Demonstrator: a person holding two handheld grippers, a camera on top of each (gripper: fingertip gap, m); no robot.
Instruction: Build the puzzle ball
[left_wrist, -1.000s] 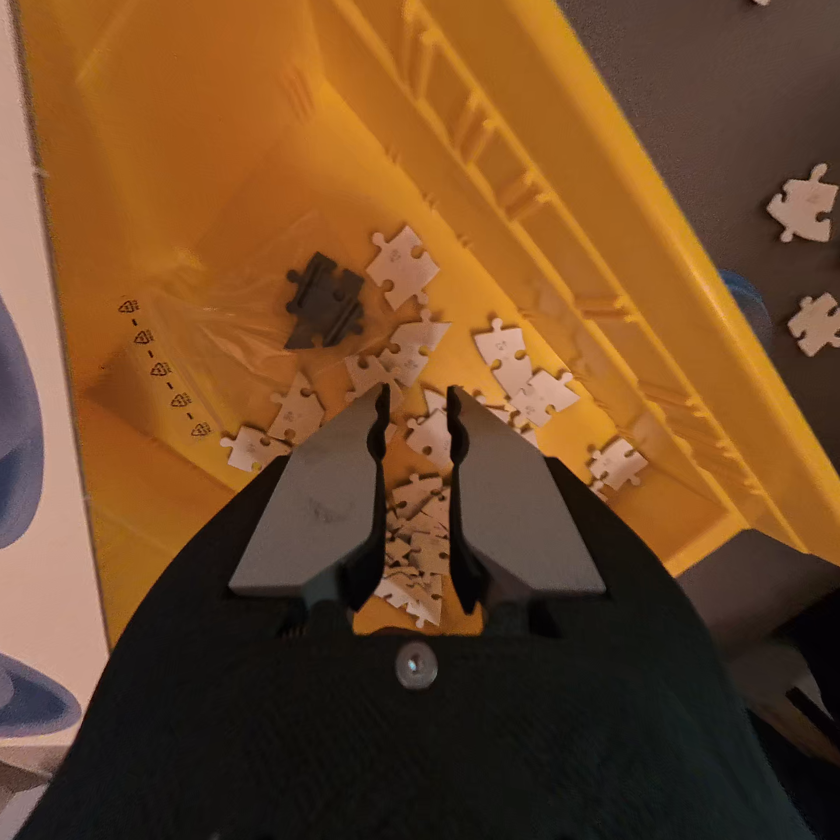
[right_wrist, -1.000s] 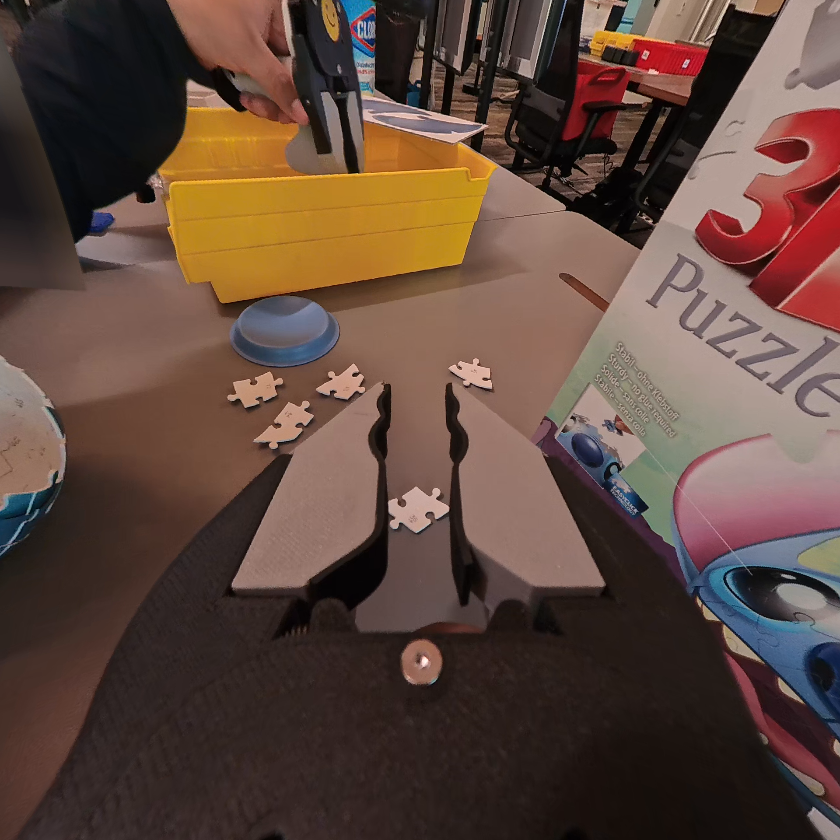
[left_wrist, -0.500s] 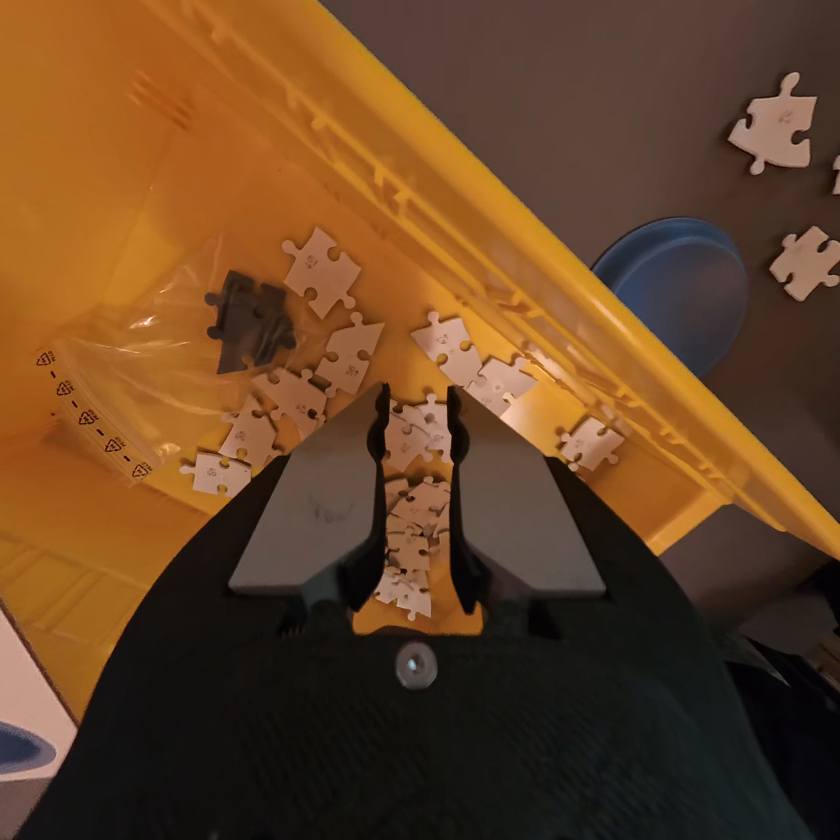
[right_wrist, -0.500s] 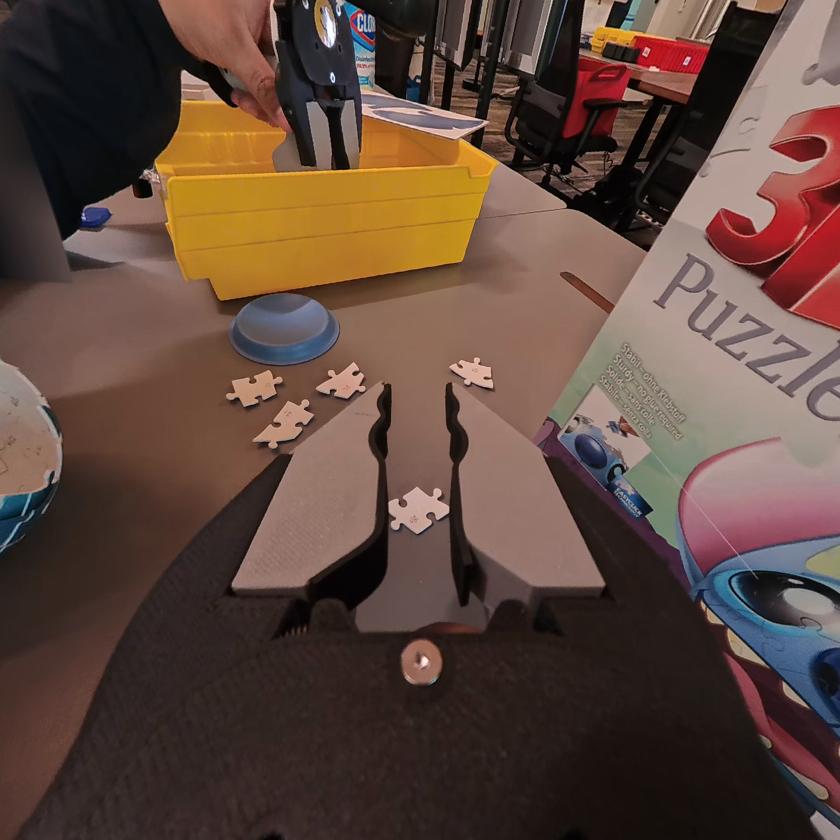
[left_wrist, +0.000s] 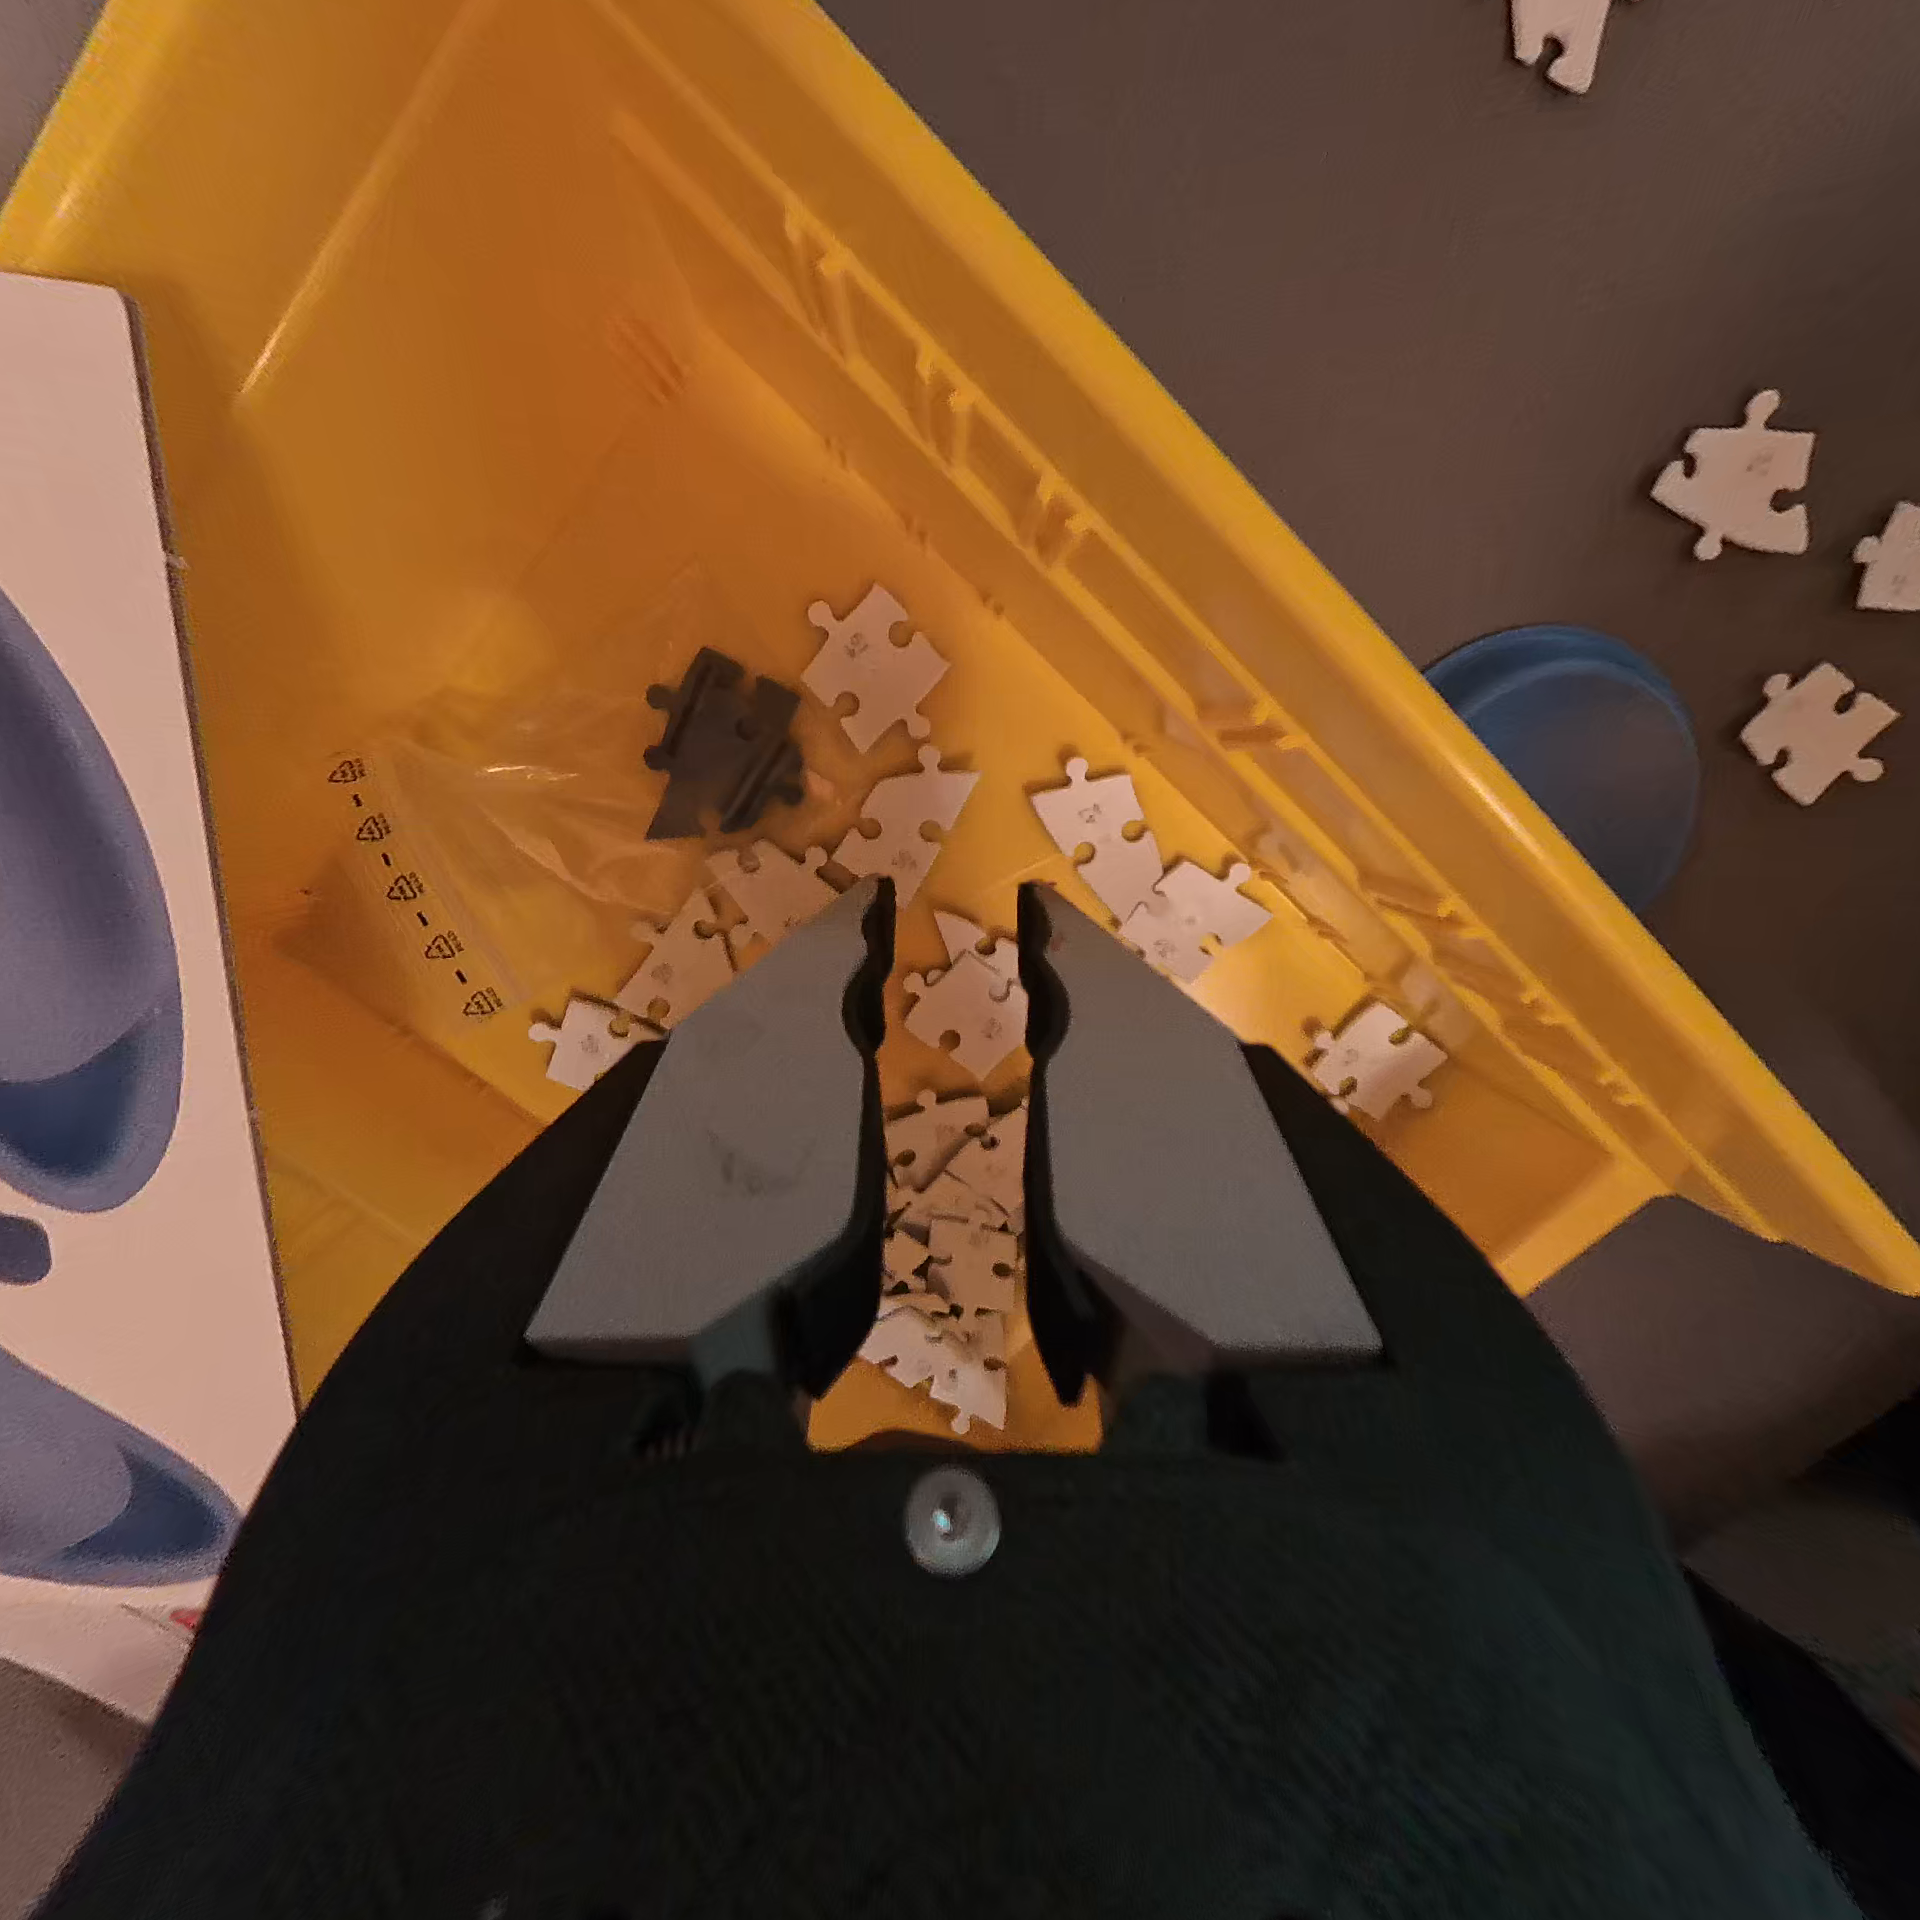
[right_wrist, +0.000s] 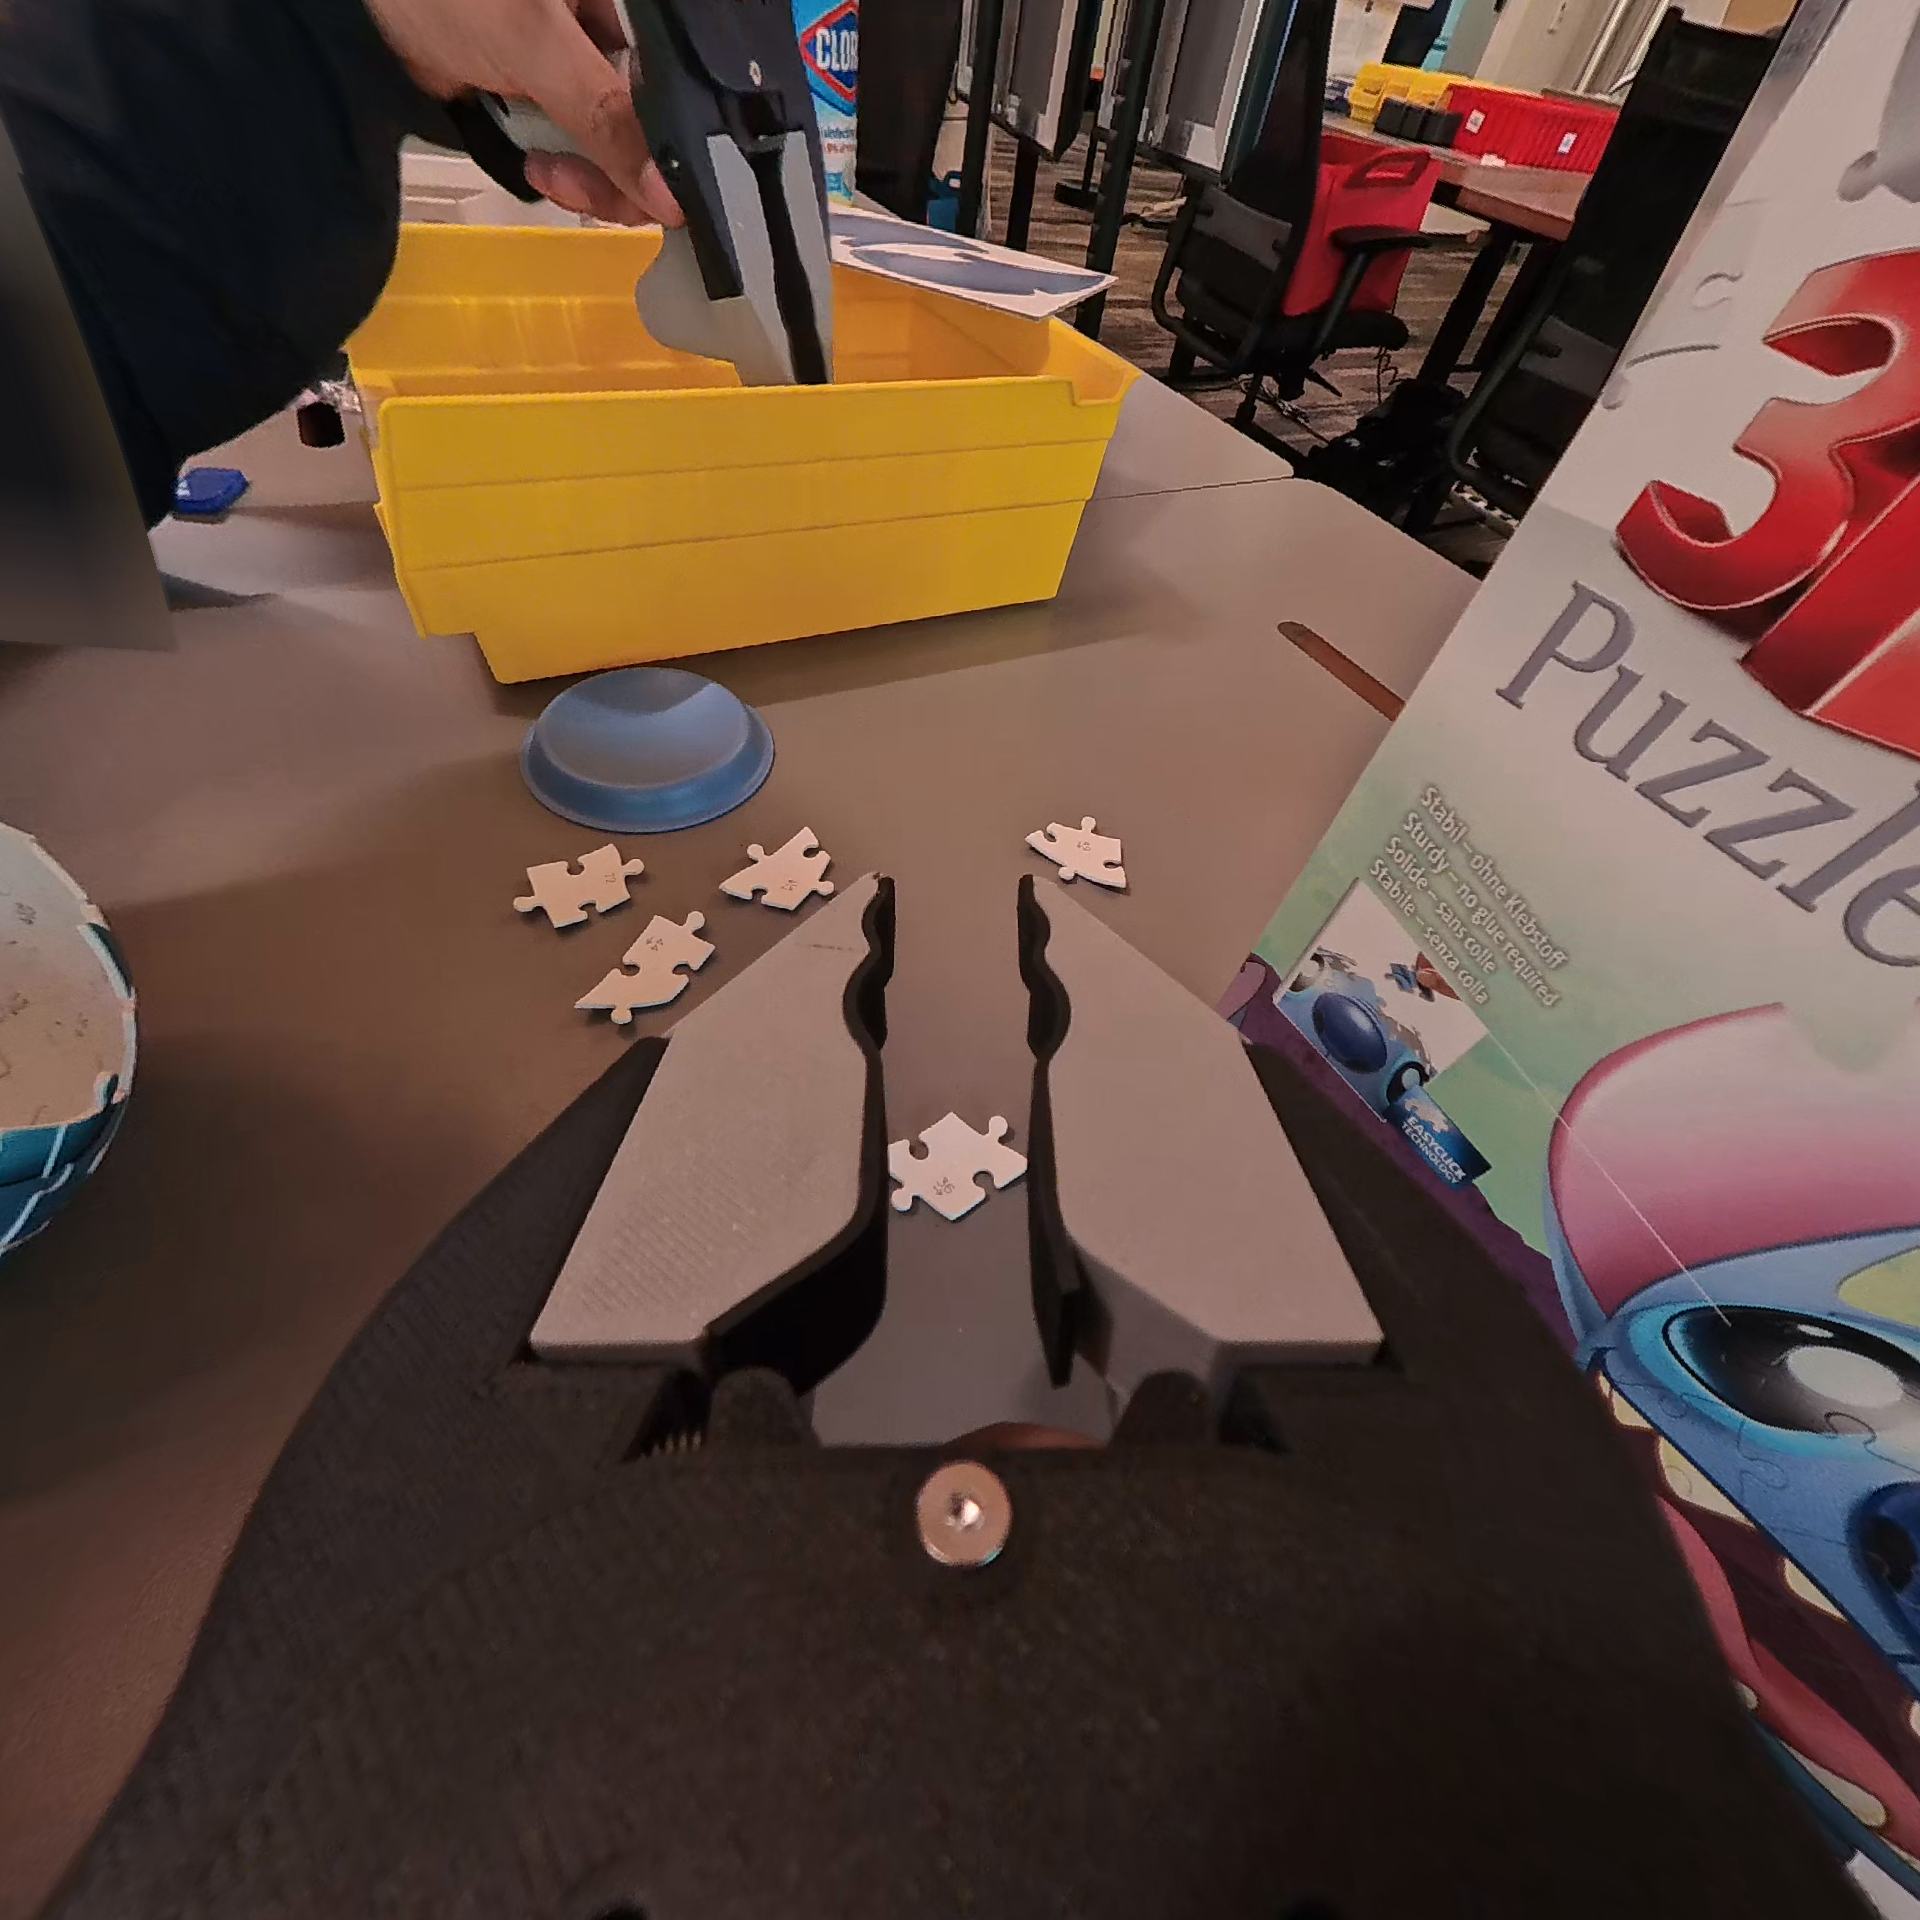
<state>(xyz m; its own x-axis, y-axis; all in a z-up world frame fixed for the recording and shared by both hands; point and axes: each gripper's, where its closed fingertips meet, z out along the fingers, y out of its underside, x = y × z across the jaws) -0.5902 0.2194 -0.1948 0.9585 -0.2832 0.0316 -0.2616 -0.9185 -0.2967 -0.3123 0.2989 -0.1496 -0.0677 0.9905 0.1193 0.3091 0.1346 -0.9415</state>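
My left gripper (left_wrist: 956, 896) is open and empty, pointing down into the yellow bin (left_wrist: 1039, 499). One white puzzle piece (left_wrist: 966, 1016) lies on the bin floor between its fingertips, with a pile of pieces (left_wrist: 951, 1247) behind. In the right wrist view a hand holds that gripper (right_wrist: 792, 369), its tips below the bin (right_wrist: 727, 499) rim. My right gripper (right_wrist: 954, 885) is open and empty, low over the grey table, with one white piece (right_wrist: 954, 1164) lying between its fingers. The partly built ball (right_wrist: 52, 1039) sits at the left edge.
A dark piece (left_wrist: 727, 758) and a clear plastic bag (left_wrist: 488, 831) lie in the bin. A blue round stand (right_wrist: 646, 748) sits before the bin. Several loose pieces (right_wrist: 649, 966) lie ahead of my right gripper. The puzzle box (right_wrist: 1662, 831) stands close on the right. There is about 30 cm between the tips of the two grippers.
My left gripper has shifted to the right along the bin and dropped lower, tips now below the rim. Its jaws stay equally open. My right gripper has not moved.
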